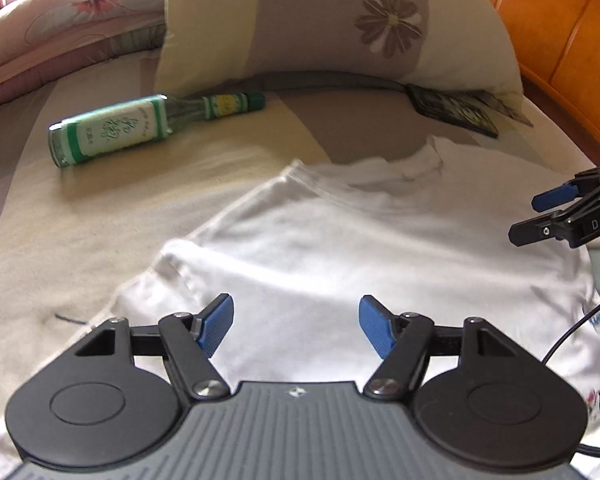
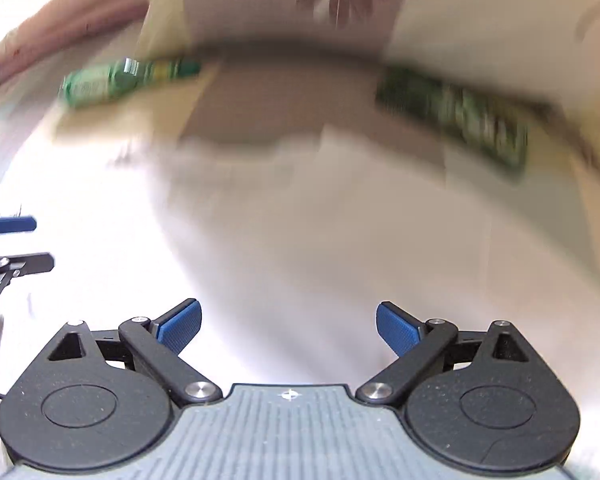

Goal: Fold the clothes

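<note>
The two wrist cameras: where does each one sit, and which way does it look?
Left wrist: on the left gripper, angled down at the white T-shirt on the bed; right gripper at the right edge.
Right wrist: on the right gripper, angled down, blurred; left gripper at the left edge.
Shared: green bottle, flowered pillow, dark packet.

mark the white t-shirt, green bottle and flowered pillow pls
white t-shirt (image 1: 340, 248): left wrist view, chest panel.
green bottle (image 1: 112, 130): left wrist view, label on body.
flowered pillow (image 1: 324, 20): left wrist view, front face.
</note>
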`<state>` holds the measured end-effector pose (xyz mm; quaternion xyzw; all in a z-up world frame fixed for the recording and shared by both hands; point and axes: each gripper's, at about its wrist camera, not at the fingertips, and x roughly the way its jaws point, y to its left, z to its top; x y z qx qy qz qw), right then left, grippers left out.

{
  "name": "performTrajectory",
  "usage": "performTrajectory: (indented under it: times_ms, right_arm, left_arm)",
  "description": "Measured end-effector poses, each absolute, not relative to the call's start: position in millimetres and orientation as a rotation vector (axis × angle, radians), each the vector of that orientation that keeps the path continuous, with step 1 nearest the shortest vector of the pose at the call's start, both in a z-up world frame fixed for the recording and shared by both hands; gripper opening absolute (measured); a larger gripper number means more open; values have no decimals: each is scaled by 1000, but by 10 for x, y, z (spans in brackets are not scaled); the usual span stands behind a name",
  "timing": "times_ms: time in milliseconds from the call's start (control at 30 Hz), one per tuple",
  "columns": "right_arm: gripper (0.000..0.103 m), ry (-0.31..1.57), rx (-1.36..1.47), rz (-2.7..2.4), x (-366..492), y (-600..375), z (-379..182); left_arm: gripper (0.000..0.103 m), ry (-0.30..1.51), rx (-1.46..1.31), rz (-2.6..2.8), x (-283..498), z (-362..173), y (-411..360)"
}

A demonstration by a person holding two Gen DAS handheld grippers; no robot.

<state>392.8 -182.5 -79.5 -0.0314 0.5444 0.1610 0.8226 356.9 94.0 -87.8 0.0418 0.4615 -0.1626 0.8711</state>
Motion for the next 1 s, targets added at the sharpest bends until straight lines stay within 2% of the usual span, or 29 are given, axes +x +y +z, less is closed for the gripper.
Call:
performTrajectory:
  times_ms: [33, 100, 200, 333, 433, 700, 833, 1000]
  right_arm:
    - [97, 1177, -72, 333, 3821, -1823, -871]
    - [103, 1140, -110, 325, 3688, -1794, -1000]
    - [103, 1072, -170, 309, 3705, -1677, -1059]
    - [103, 1119, -174, 329, 3891, -1674, -1039]
    - [103, 1197, -138, 363, 3861, -1768, -942]
    - [103, 1129, 63, 283, 2737, -2509, -506]
    - [103, 1202, 151, 189, 2215, -2832, -704]
    - [103, 1283, 78, 188, 1737, -2870, -948]
  left_arm:
    - [72, 970, 99, -330, 3540, -930, 922]
    - [72, 979, 122, -311, 3483, -1035, 887]
    - [72, 995, 128, -291, 3537, -1056, 909]
    - [69, 986, 228, -230, 3593, -911, 847]
    - [71, 986, 156, -278, 3480, -718, 799]
    - [73, 1056, 180, -383, 2775, -657, 379]
    - [74, 1083, 206, -401, 2445, -664, 188]
    - [74, 1111, 190, -426, 2226, -565, -144]
